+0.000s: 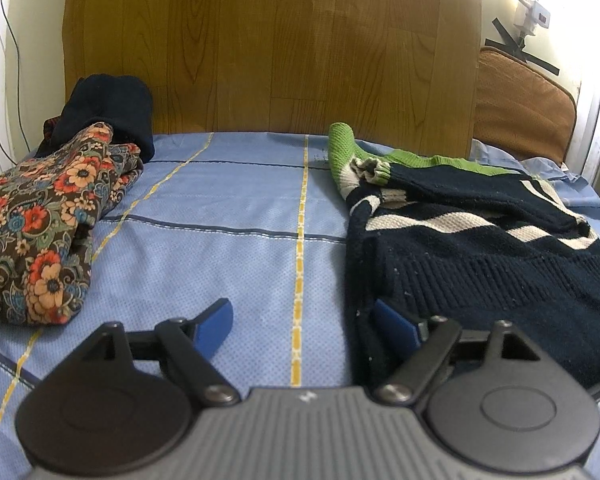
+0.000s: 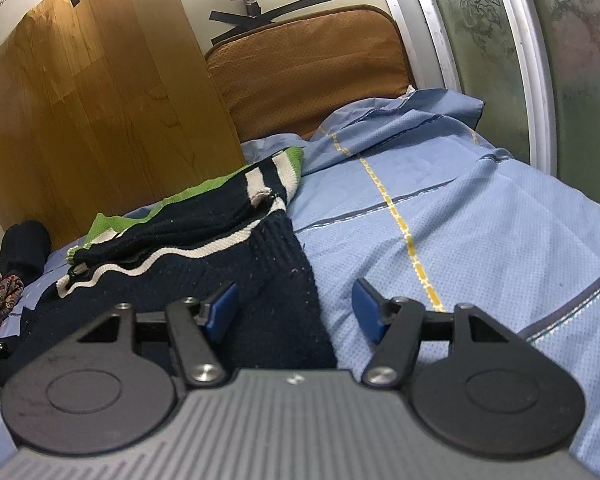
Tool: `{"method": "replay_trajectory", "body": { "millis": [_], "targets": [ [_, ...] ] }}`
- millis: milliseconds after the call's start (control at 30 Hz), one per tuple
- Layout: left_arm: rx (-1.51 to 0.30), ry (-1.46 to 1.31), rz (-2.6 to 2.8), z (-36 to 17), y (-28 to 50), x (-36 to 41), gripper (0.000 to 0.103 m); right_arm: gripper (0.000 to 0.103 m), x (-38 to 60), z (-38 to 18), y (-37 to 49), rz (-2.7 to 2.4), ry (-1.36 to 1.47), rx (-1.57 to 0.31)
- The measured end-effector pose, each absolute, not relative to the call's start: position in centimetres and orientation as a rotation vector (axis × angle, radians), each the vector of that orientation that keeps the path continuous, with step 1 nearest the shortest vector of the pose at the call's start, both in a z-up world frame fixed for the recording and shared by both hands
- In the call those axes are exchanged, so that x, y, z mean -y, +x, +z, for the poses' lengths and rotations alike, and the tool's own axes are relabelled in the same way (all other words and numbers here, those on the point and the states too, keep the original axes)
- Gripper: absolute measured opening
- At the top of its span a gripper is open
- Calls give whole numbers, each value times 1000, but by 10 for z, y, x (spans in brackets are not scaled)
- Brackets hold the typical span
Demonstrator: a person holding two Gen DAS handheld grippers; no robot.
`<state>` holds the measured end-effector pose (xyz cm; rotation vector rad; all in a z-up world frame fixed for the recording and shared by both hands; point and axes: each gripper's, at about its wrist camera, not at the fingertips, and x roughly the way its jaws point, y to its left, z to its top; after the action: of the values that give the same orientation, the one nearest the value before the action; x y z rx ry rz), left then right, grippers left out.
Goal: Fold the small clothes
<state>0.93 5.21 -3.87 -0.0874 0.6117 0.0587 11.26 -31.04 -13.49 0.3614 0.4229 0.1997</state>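
Observation:
A navy knit sweater with cream stripes and green trim lies crumpled on the blue checked bed sheet. My left gripper stands open low over the sheet, with its right finger at the sweater's left edge and bare sheet between the jaws. In the right wrist view the sweater spreads to the left, and its near right corner lies between the jaws of my right gripper. That gripper is open; its left finger is over the knit, its right finger over the sheet. Neither gripper's pads press on the cloth.
A folded floral garment lies at the left of the bed, with a dark bundle behind it. A wooden board and a brown cushion stand at the head. A frosted glass door borders the right side.

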Motion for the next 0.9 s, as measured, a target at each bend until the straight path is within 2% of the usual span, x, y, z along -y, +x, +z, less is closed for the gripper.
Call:
{"method": "replay_trajectory", "body": {
  "millis": [467,533,633,900],
  "targets": [
    [-617,-77,78,-39,11,-53,90,67,310,-135,113,202,370,-420],
    [-619,-79,87,-39,11,-54,98,67,311,-135,113,202,370,-420],
    [-626,-84,96,-39,11,-54,103,67,311,-135,113,202,371,-420],
    [-628,-89,103,-40,11,-54,103,68,311,-135,113,203,372,-419]
  ]
}}
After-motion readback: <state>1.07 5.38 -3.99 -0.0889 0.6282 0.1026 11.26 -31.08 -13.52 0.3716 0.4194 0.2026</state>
